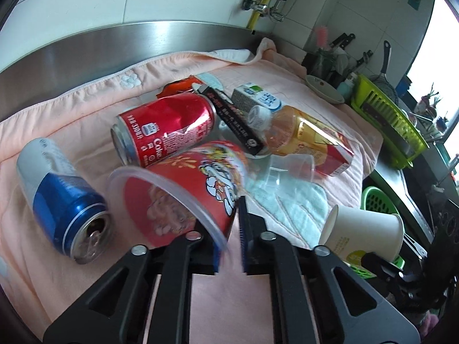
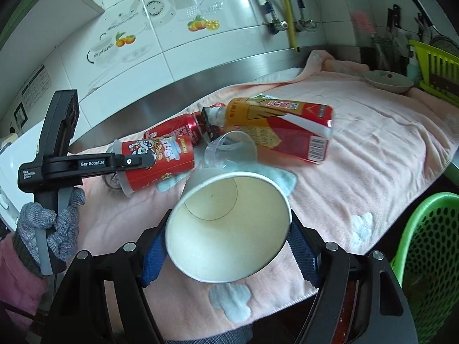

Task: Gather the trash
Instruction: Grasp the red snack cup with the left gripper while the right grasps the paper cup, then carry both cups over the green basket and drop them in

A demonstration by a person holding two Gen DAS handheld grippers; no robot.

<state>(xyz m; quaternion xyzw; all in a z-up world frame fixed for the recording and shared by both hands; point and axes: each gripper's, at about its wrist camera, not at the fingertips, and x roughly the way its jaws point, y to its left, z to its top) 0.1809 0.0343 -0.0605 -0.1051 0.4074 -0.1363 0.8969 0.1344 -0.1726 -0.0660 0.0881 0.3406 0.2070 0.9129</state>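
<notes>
Trash items are lying scattered on a pink towel (image 2: 373, 143) spread over the steel counter, which is keeping them from rolling and gathering them in one reachable cluster.

At the far left of the left wrist view, a blue beverage can (image 1: 61, 200) is lying on its side with its opened top facing the camera, apart from both grippers. Next to it, a dented red cola can (image 1: 166, 127) is resting against a red snack cup (image 1: 186, 189).

The left gripper (image 1: 229, 229) is pinching the clear rim of the snack cup: one finger is sitting inside the mouth, the other outside the wall, and the jaws are clenched on that thin edge. A rim pinch is judged the practical hold here, since the cup body is wider than a thin wall. A gloved hand (image 2: 54, 223) is working the gripper handle.

Further right, a black box (image 1: 235, 120), a small milk carton (image 1: 255, 96), an orange drink bottle (image 1: 304, 134) and a clear plastic cup (image 1: 289, 172) are lying untouched.

The right gripper (image 2: 229, 246) is grasping a white paper cup (image 2: 229, 223) across its body, mouth toward the camera, pads pressing both sides.

At the right edge, a green mesh basket (image 2: 424, 258) is standing just beside the counter, probably the collection bin.
</notes>
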